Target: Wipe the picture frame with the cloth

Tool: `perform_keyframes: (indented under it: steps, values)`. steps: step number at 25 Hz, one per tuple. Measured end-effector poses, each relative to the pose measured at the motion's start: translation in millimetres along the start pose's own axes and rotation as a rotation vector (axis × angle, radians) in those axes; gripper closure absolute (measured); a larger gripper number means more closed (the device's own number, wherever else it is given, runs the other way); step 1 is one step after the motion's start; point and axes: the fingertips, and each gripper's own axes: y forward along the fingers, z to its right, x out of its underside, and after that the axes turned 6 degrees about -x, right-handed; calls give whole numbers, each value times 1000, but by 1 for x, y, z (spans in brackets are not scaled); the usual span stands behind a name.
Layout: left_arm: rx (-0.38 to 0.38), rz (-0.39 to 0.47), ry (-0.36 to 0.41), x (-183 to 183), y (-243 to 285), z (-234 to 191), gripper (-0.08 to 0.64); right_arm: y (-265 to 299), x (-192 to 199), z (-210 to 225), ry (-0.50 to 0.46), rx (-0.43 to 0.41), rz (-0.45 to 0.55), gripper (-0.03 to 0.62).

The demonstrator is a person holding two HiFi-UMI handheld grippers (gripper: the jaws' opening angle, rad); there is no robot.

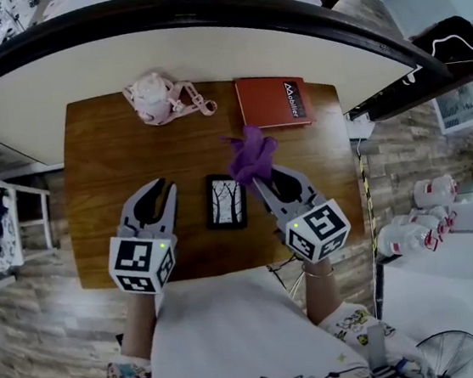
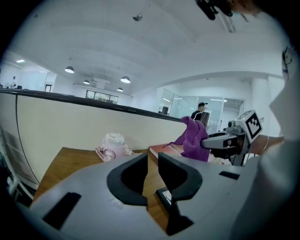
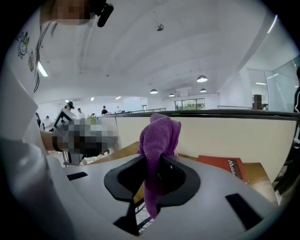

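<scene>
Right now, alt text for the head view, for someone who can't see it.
The right gripper grips a purple cloth near a black picture frame lying flat on a wooden table; the left gripper, empty, is on the frame's other side. A pink bottle and a red book sit at the table's far edge.

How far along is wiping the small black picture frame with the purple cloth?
Done: the purple cloth is clamped in the right gripper. In hand: both grippers hover above the wooden table, the left gripper open and empty. Left: the small black picture frame lies flat, the cloth clear of it; the wiping itself probably remains.
</scene>
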Motion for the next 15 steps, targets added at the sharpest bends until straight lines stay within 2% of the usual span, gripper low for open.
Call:
perform_keyframes:
  steps: [4, 9, 15]
  values:
    - [5, 45, -28, -11, -14, -1, 503, -2, -3, -6, -30, -3, 30, 526]
    - [3, 85, -27, -17, -28, -3, 522, -9, -5, -6, -18, 31, 85, 528]
    - [-20, 75, -5, -12, -33, -8, 545, -18, -3, -5, -11, 70, 102, 526]
